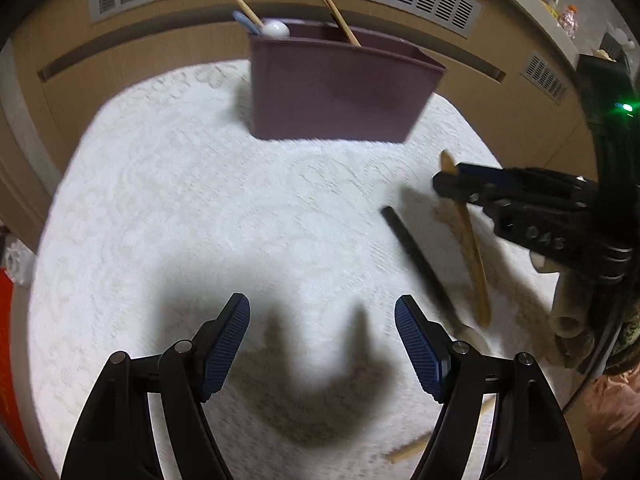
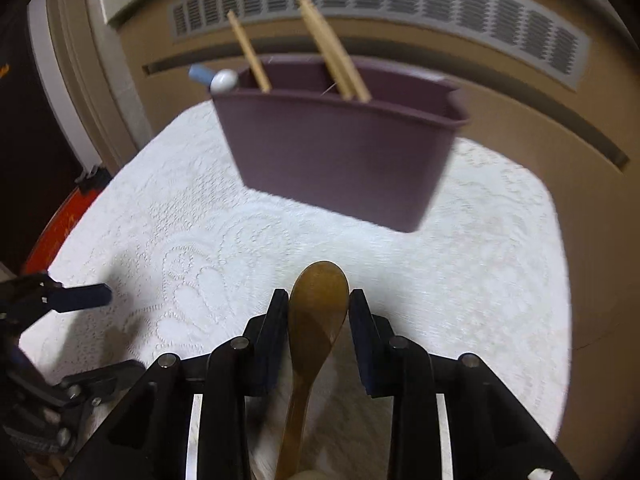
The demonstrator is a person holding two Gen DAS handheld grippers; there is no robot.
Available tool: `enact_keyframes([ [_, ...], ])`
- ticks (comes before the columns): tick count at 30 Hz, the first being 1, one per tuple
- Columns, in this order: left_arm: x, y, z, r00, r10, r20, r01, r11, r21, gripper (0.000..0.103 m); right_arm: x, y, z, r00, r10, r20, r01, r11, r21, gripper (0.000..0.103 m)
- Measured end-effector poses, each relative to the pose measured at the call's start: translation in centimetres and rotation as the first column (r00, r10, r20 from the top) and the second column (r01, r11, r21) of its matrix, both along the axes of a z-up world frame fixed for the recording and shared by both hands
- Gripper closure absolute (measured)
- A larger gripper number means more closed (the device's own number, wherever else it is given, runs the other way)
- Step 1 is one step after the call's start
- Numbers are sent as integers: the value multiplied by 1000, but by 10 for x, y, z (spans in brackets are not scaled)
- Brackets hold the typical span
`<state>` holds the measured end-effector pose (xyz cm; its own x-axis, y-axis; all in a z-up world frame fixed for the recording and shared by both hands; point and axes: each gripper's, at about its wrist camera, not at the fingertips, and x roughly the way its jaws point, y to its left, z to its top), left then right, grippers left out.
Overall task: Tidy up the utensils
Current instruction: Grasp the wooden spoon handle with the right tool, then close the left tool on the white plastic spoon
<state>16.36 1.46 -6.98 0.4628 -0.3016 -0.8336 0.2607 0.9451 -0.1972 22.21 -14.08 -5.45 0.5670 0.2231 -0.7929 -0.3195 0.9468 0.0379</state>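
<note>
The right gripper [image 2: 319, 300] is clamping a wooden spoon [image 2: 318, 312] short of the bin [image 2: 340, 156]; the left gripper [image 1: 322, 336] is hanging spread apart over bare tablecloth [image 1: 200, 208].

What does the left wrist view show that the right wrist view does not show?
Only the left wrist view shows a black stick lying on the white cloth, and the open left gripper head-on. Only the right wrist view shows the wooden spoon bowl between the right gripper fingers. Both show the purple holder with chopsticks.
</note>
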Motion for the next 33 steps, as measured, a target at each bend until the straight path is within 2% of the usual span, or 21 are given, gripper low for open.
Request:
enact_keyframes([
  [3,-7,-16,0,998,-60,-30,59,997,-47,28,-14,-18,9,1000,-19,19,19,1000,0,74],
  [8,-25,-43,-2,989,-143,-24,143,990,4,28,-32,-38,14,999,-36,31,35,999,11,74],
  [11,-44,-57,0,973,-230,-21,230,973,-3,28,-38,-47,11,998,-55,25,54,998,21,74],
  [13,-58,-64,1,953,-300,-29,300,954,-14,28,-41,-50,9,998,-59,15,58,998,33,74],
  [15,-66,-69,1,944,-328,-35,328,945,7,28,-43,-53,8,998,-64,8,64,997,37,74],
  [18,-65,-71,0,950,-311,-40,312,949,34,36,-46,-55,6,998,-67,4,67,997,42,74],
  [19,-61,-71,-1,954,-295,-49,297,954,28,44,-46,-54,6,998,-67,3,66,997,44,74],
  [23,-48,-76,-9,967,-238,-90,238,971,-6,51,-47,-52,4,998,-63,-1,63,997,55,74],
  [26,-43,-82,-16,966,-234,-111,237,971,18,59,-47,-50,2,998,-60,-8,60,997,53,74],
  [33,-36,-85,-23,971,-208,-114,215,975,50,69,-50,-49,0,998,-56,-14,57,997,48,74],
])
